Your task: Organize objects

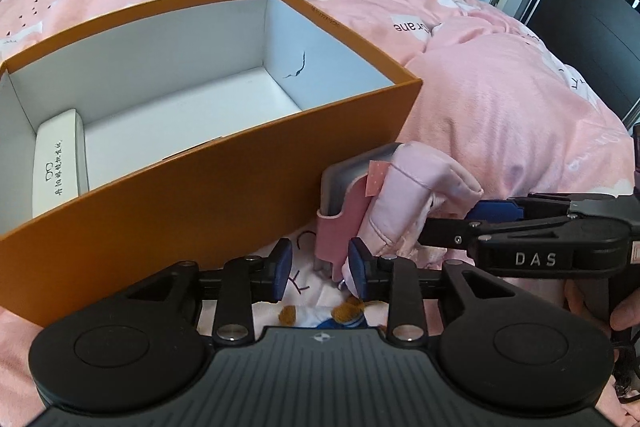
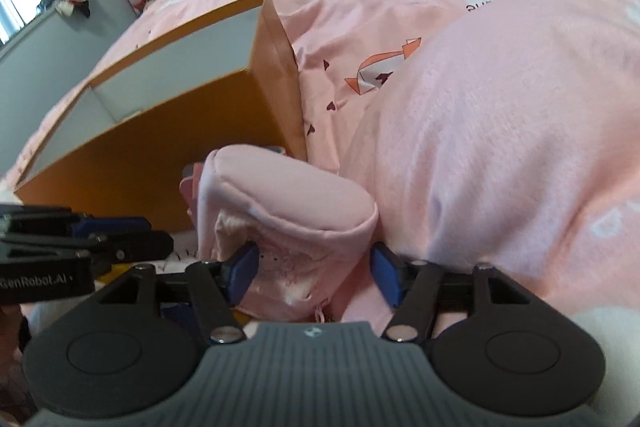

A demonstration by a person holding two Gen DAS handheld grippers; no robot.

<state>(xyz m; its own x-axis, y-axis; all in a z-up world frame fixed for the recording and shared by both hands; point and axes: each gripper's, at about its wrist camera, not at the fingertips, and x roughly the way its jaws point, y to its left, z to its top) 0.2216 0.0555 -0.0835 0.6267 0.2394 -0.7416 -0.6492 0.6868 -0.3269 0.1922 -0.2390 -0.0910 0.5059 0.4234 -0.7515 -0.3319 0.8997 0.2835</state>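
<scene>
From the left wrist view, an open orange cardboard box with a white inside (image 1: 224,195) sits on a bed covered by a pink quilt printed with white clouds (image 1: 480,99). A white rectangular case with black writing (image 1: 56,167) lies in the box's near-left corner. Just outside the box's right corner stands a pale pink padded fabric pouch (image 1: 404,203), with a grey-and-pink flat case (image 1: 344,195) tucked against its left side. The left claw (image 1: 322,273) is open: its blue pads stand either side of the pouch's lower end, the left pad clear of it, the right pad at its edge. The right claw (image 1: 496,215) reaches in from the right, beside the pouch.

From the right wrist view, the pouch (image 2: 296,211) stands beside the orange box (image 2: 160,163). The right claw (image 2: 314,277) is open, with its pads spread around the pouch's base, the right pad clear of the fabric. The left claw (image 2: 120,231) enters from the left.
</scene>
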